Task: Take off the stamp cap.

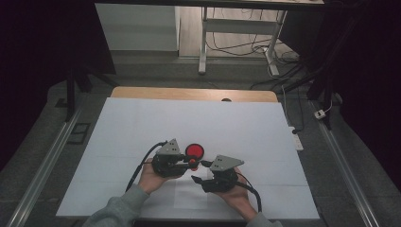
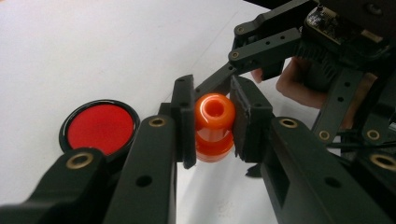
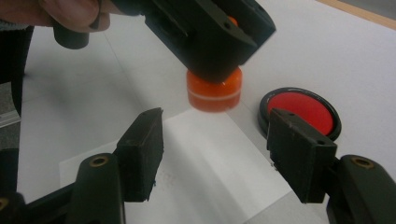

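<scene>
In the high view, the left hand-held gripper (image 1: 189, 163) and the right hand-held gripper (image 1: 201, 171) meet near the front middle of the white worktop (image 1: 142, 127). A red disc (image 1: 194, 151) with a black rim lies flat just behind them, and a small orange piece (image 1: 193, 165) sits at the left gripper's tip.

In the left gripper view, its 2 jaws are clamped on the orange piece (image 2: 214, 127), a spool-like part with a hole in its top. The red disc (image 2: 99, 128) lies to the left on the worktop.

In the right gripper view, the right hand-held gripper (image 3: 215, 149) has its jaws wide apart, gripping nothing. Beyond them the orange piece (image 3: 214, 91) hangs just above the worktop, with the red disc (image 3: 301, 112) beside it.
</scene>
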Demonstrator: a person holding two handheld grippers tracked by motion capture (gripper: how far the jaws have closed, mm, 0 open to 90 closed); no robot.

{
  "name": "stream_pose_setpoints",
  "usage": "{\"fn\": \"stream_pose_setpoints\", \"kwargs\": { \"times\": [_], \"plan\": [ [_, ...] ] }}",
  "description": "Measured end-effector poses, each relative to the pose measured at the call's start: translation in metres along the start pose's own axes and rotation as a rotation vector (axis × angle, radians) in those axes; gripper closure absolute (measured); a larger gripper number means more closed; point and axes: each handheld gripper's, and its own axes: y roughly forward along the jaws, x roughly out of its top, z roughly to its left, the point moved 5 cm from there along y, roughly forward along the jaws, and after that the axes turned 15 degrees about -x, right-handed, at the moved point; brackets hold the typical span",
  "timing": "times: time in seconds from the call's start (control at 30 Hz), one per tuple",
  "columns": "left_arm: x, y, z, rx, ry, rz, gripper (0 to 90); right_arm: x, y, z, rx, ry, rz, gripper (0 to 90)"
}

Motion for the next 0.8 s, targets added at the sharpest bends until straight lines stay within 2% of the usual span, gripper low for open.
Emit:
{"fn": "stream_pose_setpoints", "kwargs": {
  "times": [0.27,0.8],
  "plan": [
    [0.0008,0.0060,-0.0033,-0.016,0.004,0.006,72.2,0.0005,0.0023,0.0025,-0.007,0.003,-0.005,37.8],
    [0.0021,0.0081,-0.0050,-0.026,0.008,0.004,72.2,0.0009,0.0012,0.0001,-0.007,0.011,-0.005,50.6]
  ]
}}
